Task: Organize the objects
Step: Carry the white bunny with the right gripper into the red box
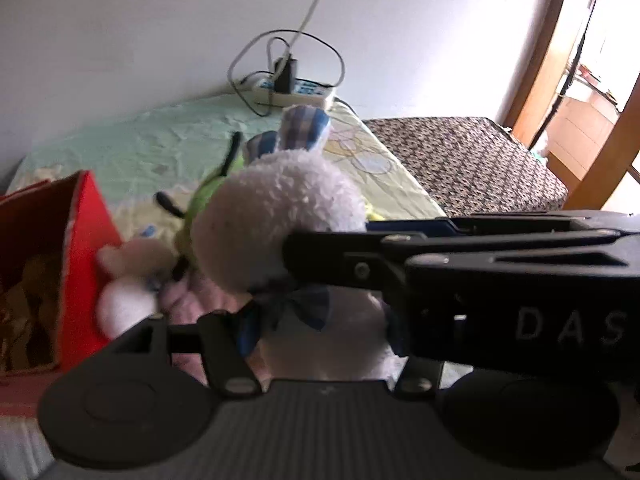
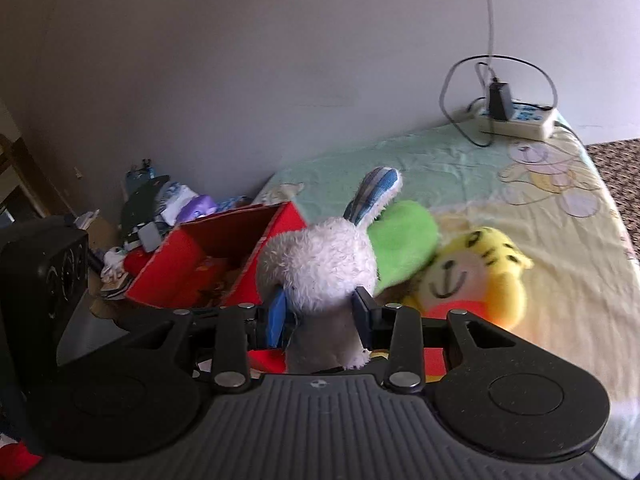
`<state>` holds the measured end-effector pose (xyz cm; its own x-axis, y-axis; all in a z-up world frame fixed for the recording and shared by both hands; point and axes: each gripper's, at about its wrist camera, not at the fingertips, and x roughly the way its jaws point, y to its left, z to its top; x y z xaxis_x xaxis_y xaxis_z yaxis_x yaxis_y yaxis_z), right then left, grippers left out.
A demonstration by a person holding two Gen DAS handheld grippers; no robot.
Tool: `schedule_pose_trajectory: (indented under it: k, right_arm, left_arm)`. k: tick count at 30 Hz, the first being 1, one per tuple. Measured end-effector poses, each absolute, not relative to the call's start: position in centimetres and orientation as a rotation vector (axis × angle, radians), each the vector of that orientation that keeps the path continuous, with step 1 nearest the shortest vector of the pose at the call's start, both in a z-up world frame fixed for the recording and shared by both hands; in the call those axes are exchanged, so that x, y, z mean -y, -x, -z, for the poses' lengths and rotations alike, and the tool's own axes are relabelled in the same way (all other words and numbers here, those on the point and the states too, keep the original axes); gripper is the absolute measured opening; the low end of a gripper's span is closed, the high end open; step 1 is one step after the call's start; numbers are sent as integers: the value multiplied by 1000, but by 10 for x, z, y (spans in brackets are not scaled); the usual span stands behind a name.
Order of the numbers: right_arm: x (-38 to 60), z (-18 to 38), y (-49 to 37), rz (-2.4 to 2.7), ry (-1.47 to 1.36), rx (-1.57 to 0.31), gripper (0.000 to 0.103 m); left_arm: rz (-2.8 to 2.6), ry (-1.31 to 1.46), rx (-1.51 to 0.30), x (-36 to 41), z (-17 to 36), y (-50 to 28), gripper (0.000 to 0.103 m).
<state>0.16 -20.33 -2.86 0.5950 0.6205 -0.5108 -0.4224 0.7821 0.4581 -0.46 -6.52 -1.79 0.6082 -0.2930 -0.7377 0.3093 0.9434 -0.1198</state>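
Both grippers hold a white plush rabbit with blue checked ears and a bow, lifted above the bed. My left gripper is shut on its body below the bow. From the right, my right gripper reaches across and clamps the head. In the right wrist view the rabbit sits squeezed between the right gripper's blue pads. Just left of the rabbit stands an open red box. Behind the rabbit lies a green plush, with a yellow tiger plush beside it.
A pink and white plush lies against the red box. A power strip with cables sits at the bed's far corner by the wall. The pale printed bedsheet lies to the right. Clutter and a black boxy device stand left of the box.
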Motion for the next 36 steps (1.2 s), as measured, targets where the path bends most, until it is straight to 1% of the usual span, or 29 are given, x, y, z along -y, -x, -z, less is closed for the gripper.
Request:
schedule_pose_trajectory:
  k: [11,15,21,30,36]
  right_arm:
    - [127,4,-2,-666,-294,-659,39]
    - [85,-3,-7,-687,-292,-637,39]
    - [37,1,-18,-730,-299,-632,39]
    - [-28,24,-42,-786,-385,-697,39]
    - [-58,47,-61,-783,-449,-811,38]
  left_arm:
    - [298,-24,-786,-6,2,18,58]
    - [279,-11,-757,-47,-6,18,58]
    - [230,6,-740,-109,-13,14,58]
    - [134,-1,-766,-191,-2,-1,58]
    - [71,-28,-821,-233,17,-14,58]
